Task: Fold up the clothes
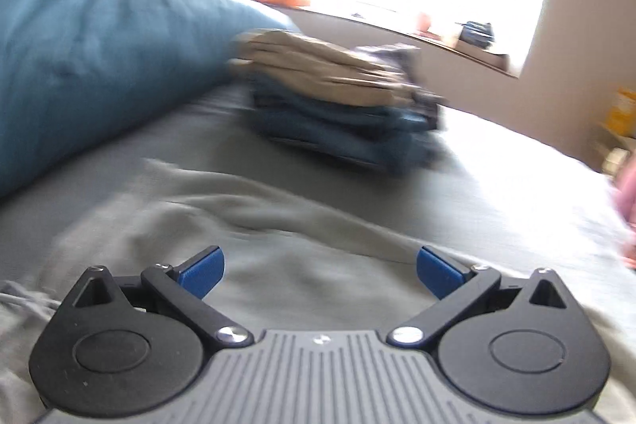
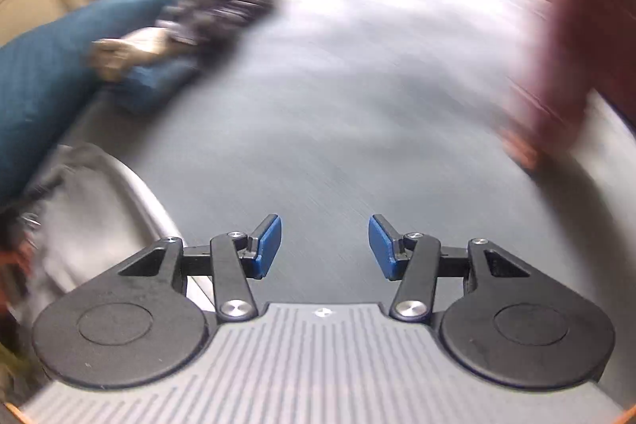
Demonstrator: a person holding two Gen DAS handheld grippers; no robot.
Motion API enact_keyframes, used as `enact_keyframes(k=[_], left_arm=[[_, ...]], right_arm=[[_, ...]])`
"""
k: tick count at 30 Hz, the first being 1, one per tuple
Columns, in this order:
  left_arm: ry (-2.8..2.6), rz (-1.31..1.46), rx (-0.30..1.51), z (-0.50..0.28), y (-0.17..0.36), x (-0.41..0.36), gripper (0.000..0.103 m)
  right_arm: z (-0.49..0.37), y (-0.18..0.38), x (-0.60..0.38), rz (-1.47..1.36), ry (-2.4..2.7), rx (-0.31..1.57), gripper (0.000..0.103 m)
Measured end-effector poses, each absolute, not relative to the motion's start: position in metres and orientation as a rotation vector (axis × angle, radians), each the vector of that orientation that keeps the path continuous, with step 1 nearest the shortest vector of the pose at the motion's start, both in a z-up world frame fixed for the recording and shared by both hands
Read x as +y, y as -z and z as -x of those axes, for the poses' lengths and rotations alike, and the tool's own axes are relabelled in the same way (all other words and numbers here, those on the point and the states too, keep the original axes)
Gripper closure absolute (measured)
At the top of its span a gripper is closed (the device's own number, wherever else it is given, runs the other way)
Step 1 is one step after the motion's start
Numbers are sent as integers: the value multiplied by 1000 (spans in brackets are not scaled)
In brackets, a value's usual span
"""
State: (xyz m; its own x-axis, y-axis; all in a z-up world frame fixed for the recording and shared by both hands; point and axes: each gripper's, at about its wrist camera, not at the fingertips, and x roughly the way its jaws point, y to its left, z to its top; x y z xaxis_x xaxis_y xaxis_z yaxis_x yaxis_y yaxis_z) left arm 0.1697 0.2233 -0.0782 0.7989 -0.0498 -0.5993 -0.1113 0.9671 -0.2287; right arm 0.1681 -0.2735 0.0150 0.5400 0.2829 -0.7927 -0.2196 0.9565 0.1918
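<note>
Both views smear. The left gripper point(image 1: 320, 273) is spread wide over a grey garment point(image 1: 278, 225); the right gripper point(image 2: 325, 247) gapes, empty, above the bedsheet point(image 2: 357, 86). The folded stack point(image 1: 338, 98) sits at twelve o'clock, edges blurred.

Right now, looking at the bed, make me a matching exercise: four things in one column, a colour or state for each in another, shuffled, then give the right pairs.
Things:
1. pillow
2. top garment on the folded stack
3. garment below the left tongs
4. right tongs

Descriptions:
A. open, nothing between them
B. teal blue
C. beige
D. pale grey, rumpled

Pairs: 1-B, 2-C, 3-D, 4-A
</note>
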Motion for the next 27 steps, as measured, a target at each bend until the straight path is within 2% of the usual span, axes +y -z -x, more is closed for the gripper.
enact_keyframes(k=[5, 11, 15, 18, 25, 27], left_arm=[[244, 339, 810, -174, 92, 142, 0], [231, 73, 888, -169, 118, 62, 0], [188, -26, 887, -161, 125, 48, 0], [169, -41, 887, -163, 127, 49, 0], [141, -44, 866, -163, 131, 45, 0], [136, -43, 857, -164, 132, 45, 0]], right_arm=[[-86, 34, -354, -80, -158, 1073, 55], [-33, 78, -382, -94, -184, 1108, 55], [-20, 71, -376, -127, -337, 1006, 55], [-19, 65, -358, -8, -428, 971, 54], [-10, 103, -389, -68, -388, 1129, 53], [1, 105, -378, -15, -383, 1117, 52]])
